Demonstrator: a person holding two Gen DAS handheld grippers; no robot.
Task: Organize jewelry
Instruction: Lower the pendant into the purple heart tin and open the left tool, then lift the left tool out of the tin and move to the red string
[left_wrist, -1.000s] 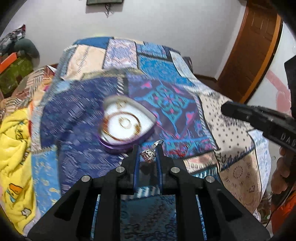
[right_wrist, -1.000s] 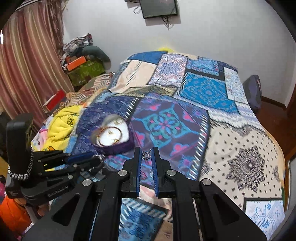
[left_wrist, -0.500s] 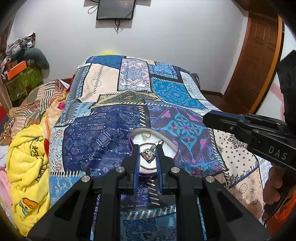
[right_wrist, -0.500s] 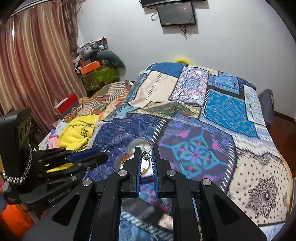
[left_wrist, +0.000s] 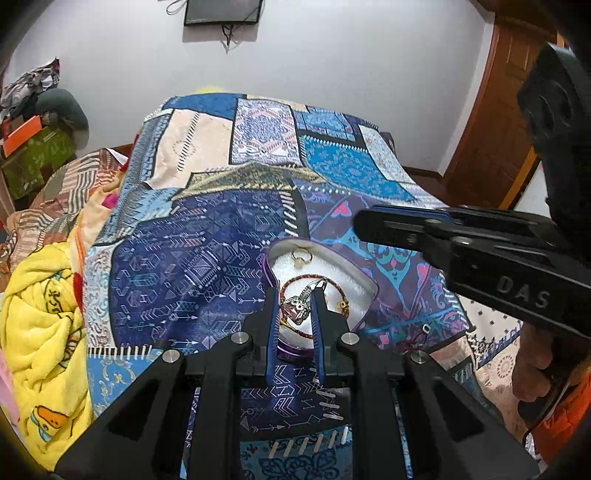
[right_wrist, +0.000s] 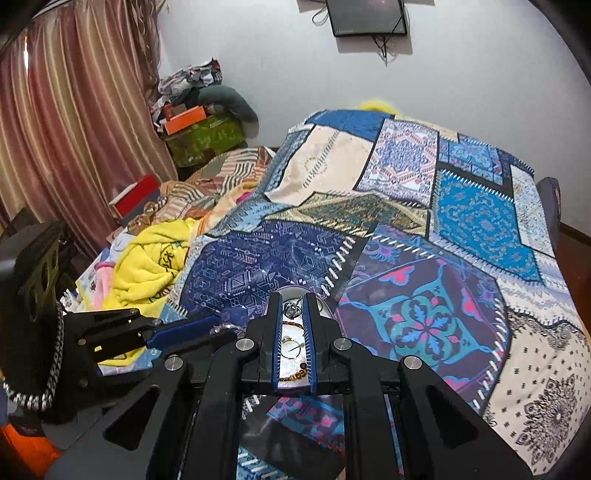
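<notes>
A purple heart-shaped jewelry box with a white lining lies open on the patchwork bedspread. Inside it I see a gold ring and a beaded bracelet. My left gripper is shut on a silver ornate earring and holds it just above the box. My right gripper is shut on a small silver ring over the same box, where a gold ring and the bracelet show between its fingers.
The patchwork bedspread covers the bed. A yellow blanket and striped cloth are heaped at the left. Boxes and clothes are piled by the curtain. A wooden door is at the right.
Both grippers have moved forward over the bed and come down over the open box, each still holding its piece. The box now sits right under the fingertips.
</notes>
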